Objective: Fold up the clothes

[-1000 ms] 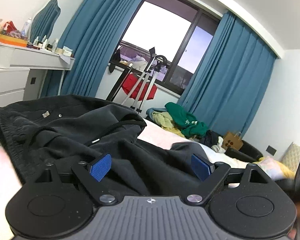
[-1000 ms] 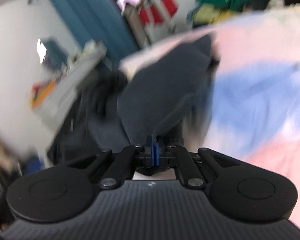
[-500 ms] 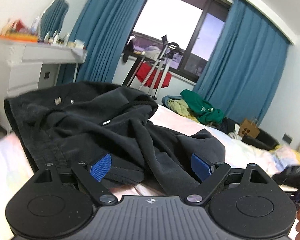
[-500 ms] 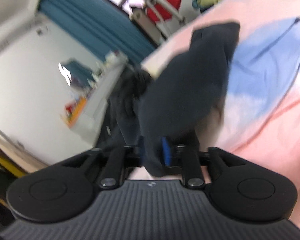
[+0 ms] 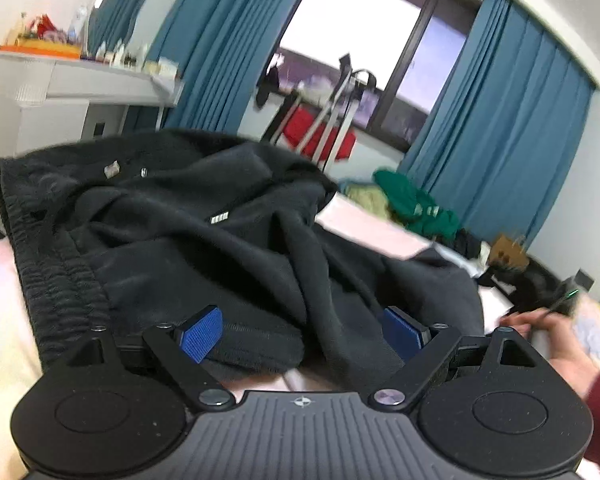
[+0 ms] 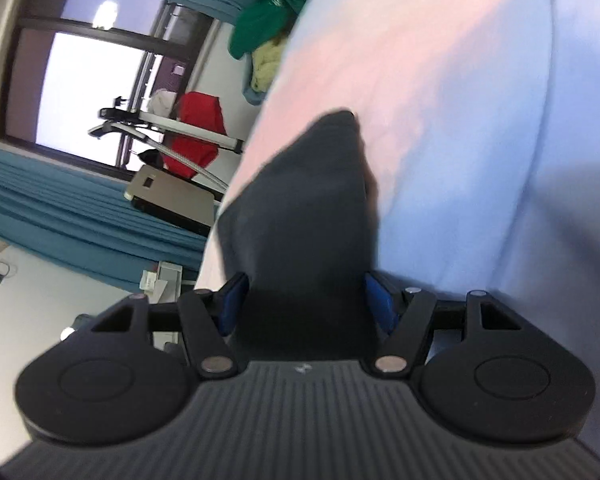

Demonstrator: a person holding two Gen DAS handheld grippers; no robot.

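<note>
So your black garment [image 5: 188,236] sits bunched mid-frame on the bed [image 6: 460,120]. Left gripper [image 5: 300,332] is spread wide, right gripper [image 6: 306,304] released with cloth between. Looks mid-fold; flatten it next.

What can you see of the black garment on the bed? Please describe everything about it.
The black garment looks like soft fleece and lies crumpled on the pink and blue bedsheet. A gathered elastic band runs along its left edge, with a small striped tag near the middle. The open left gripper frames its near folds. In the right wrist view, one end lies between the open right gripper fingers.
</note>
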